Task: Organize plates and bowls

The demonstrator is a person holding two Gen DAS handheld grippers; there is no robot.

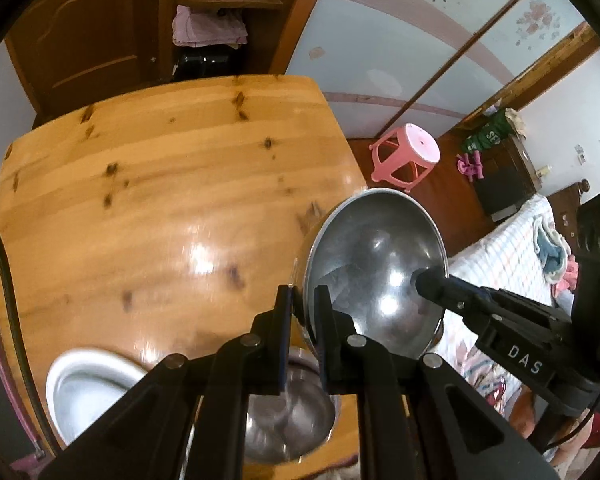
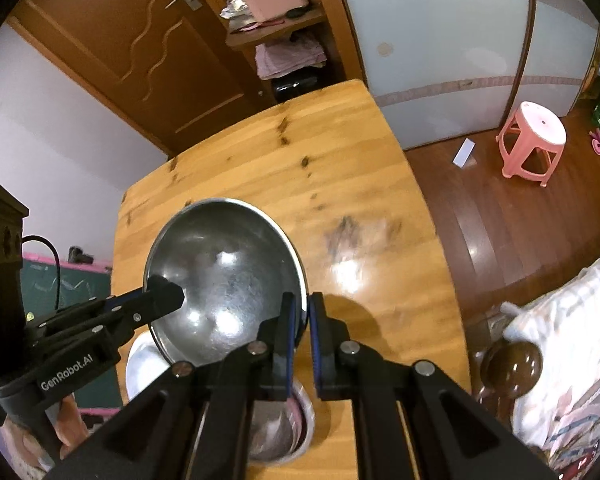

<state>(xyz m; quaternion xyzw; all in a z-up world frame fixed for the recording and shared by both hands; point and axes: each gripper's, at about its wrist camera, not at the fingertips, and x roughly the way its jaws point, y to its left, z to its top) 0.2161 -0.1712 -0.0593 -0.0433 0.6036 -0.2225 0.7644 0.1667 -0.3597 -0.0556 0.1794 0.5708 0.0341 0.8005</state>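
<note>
Between both grippers' fingers (image 1: pixel 323 308): bowl rim (image 1: pixel 374 264)

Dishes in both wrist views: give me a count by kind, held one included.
Large steel bowl, clamped at opposite rim edges by the left gripper and right gripper: 1
Smaller steel bowl on the table: 1
Pale metal plate on the table: 1
Total: 3
</note>
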